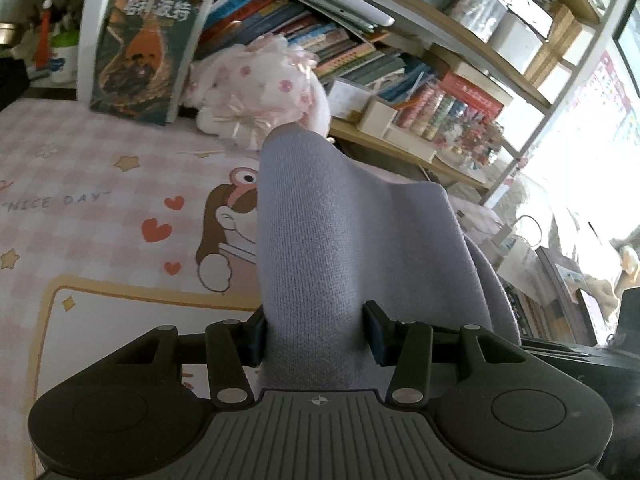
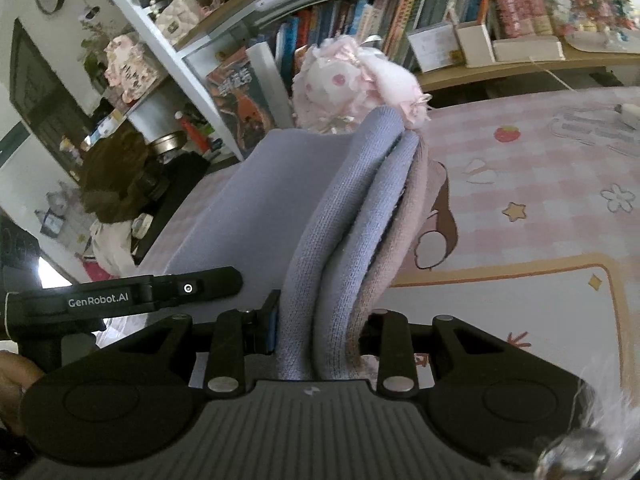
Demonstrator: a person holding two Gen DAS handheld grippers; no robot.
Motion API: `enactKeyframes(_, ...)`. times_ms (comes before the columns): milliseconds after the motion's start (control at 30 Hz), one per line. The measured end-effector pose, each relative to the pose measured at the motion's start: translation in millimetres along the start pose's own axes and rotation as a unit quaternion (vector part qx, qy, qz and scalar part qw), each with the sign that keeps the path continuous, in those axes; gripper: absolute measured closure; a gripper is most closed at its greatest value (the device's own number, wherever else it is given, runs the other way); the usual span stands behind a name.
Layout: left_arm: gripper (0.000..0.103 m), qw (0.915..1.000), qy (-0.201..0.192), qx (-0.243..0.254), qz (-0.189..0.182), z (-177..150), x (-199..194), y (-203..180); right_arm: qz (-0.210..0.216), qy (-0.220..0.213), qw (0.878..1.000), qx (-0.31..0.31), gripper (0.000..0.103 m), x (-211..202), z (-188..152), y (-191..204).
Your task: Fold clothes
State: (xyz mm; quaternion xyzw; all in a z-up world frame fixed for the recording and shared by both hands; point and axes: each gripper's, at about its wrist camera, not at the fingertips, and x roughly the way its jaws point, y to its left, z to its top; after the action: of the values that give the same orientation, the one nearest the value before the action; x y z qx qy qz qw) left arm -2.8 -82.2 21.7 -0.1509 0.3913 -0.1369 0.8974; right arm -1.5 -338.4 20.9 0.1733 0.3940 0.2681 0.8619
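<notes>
one lavender knit garment (image 1: 320, 240), gathered into three rolled folds in the right wrist view (image 2: 340, 248). two grippers: the left gripper (image 1: 316, 336) and the right gripper (image 2: 320, 332), each clamped on that garment. one pink checked mat (image 1: 80, 168) under the garment, printed with three red hearts and one "nice day" line to the garment's left. one pink-and-white plush toy (image 1: 256, 92) just behind the garment. one upright dark-covered book (image 1: 148, 48) left of the plush. one pearl-handled bag (image 2: 176, 12) on the shelf above the garment.
</notes>
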Motion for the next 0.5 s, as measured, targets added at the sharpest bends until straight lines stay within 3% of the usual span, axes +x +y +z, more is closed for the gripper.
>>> enactKeyframes(500, 0.056, 0.9977, 0.015, 0.022, -0.062, 16.7, -0.8, 40.2, -0.06, -0.033, 0.997, 0.017, 0.074, 6.0, -8.6, 34.8)
